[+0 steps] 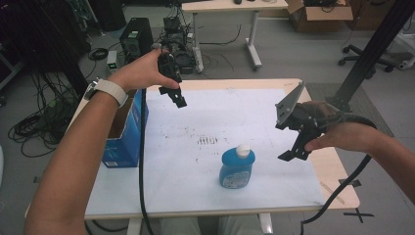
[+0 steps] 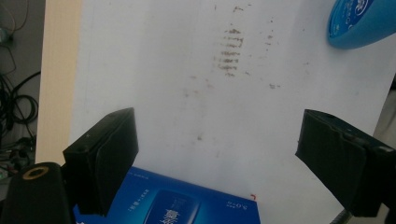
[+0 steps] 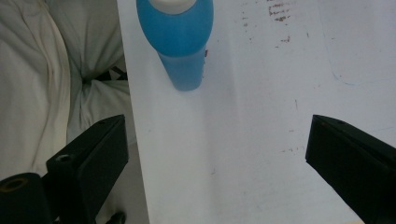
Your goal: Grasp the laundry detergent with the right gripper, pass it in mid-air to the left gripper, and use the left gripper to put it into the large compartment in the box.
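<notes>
The tabletop (image 1: 195, 186) is seen from above and behind the person, looking forward and down, from farther off. Each tool view is taken close above the white surface, looking down between its own jaws. The blue bottle (image 1: 237, 168) is shared by all three views: upper right (image 2: 359, 21) in the left, top (image 3: 180, 37) in the right.
</notes>
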The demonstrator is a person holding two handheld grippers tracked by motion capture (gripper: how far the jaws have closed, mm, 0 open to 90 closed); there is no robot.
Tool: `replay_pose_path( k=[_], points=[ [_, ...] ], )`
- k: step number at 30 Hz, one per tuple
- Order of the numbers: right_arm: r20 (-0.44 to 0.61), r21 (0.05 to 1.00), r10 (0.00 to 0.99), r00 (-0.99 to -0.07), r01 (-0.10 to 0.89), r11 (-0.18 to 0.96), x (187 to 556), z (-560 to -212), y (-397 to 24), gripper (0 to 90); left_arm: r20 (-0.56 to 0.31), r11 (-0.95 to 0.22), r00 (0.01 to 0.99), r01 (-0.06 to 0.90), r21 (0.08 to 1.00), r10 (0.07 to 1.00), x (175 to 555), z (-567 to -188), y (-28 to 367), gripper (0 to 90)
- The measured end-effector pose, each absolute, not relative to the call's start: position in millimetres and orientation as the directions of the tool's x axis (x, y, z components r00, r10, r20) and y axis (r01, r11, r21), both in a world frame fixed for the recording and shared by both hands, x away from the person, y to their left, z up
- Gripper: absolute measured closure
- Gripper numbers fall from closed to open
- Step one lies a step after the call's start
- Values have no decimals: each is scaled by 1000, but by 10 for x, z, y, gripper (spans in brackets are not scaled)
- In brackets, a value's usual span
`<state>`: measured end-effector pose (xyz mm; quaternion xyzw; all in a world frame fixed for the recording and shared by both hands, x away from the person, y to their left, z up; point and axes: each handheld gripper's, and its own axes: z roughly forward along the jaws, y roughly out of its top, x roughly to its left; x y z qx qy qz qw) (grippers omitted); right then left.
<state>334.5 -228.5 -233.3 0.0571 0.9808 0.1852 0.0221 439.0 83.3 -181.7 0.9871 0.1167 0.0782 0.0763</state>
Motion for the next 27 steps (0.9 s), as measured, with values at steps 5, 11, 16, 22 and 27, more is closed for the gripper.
replay_pose_path(
  k=[5,11,16,22,27],
  points=[
    [-24,381,113,-993,96,920,3350,-2353,-2294,58,137,-959,959,223,172,248,4386,-1815,832,129],
    [-22,403,109,-994,91,911,3345,-2380,-2324,58,141,-957,957,229,176,255,4380,-1813,837,131],
    [-19,422,109,-994,91,902,3343,-2406,-2345,58,145,-958,957,224,177,251,4378,-1811,838,130],
    [-10,439,107,-994,91,894,3342,-2473,-2363,58,145,-958,957,225,176,252,4381,-1816,850,131],
    [-5,440,104,-995,91,894,3340,-2506,-2363,58,143,-958,957,226,177,252,4385,-1826,853,131]
  ],
)
